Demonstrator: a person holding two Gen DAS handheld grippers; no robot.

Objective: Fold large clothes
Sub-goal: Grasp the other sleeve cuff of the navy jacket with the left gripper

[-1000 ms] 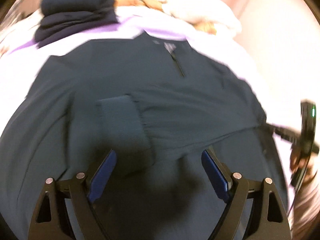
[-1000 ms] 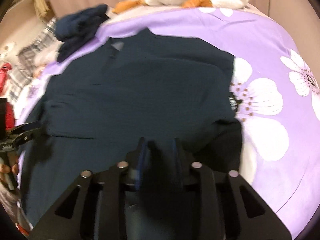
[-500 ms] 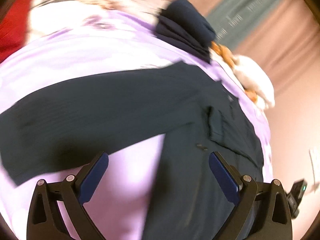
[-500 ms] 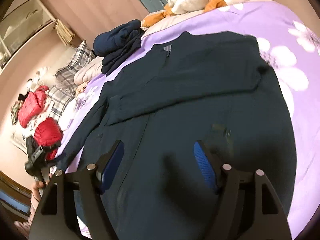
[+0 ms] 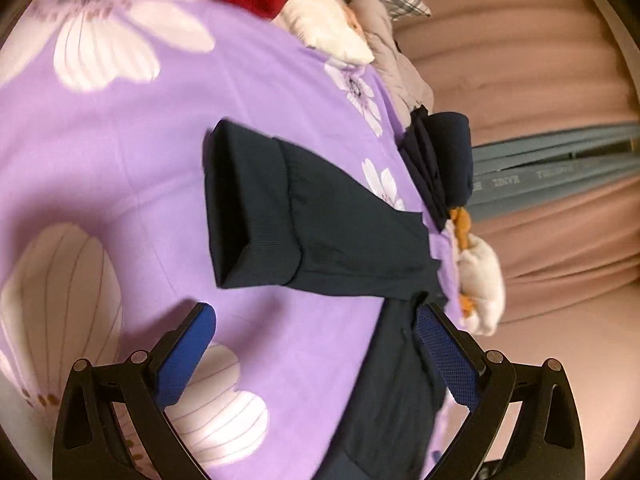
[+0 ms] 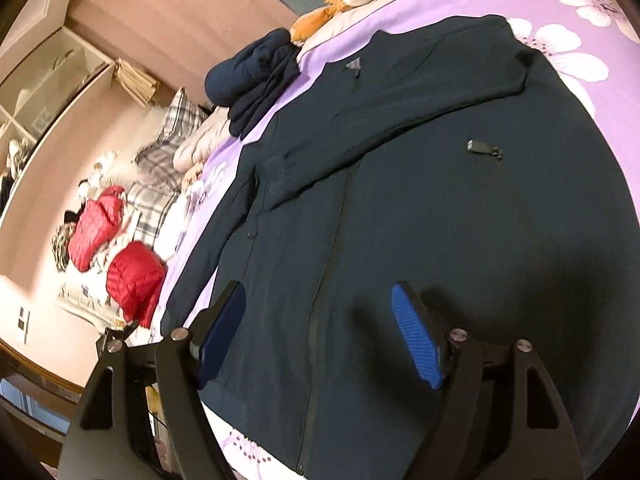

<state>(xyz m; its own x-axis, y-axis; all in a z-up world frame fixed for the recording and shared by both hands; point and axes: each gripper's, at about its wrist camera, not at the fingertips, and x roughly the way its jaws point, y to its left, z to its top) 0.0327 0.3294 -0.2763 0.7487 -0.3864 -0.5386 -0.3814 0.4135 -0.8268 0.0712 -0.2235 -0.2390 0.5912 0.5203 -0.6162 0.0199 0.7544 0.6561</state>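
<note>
Both our grippers, left gripper (image 5: 314, 354) and right gripper (image 6: 318, 332), gape wide, empty. Jacket (image 6: 440, 208) lies flat; its sleeve (image 5: 280, 216) stretches over bare purple bedspread (image 5: 140, 128).

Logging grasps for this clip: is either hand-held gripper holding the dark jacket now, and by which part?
Nothing is held. The left hand-held gripper and right hand-held gripper both stand open above the jacket.

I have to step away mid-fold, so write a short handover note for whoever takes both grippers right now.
Left gripper: jaws open, empty, above the purple bedspread, facing the cuff of the unfolded sleeve.
Right gripper: jaws open, empty, over the jacket's lower front.
Jacket lies flat, front up, zipped. One sleeve is already folded across the chest.
Left to do: fold the outstretched sleeve in, then fold the body.
A folded navy garment sits near the head of the bed.
</note>
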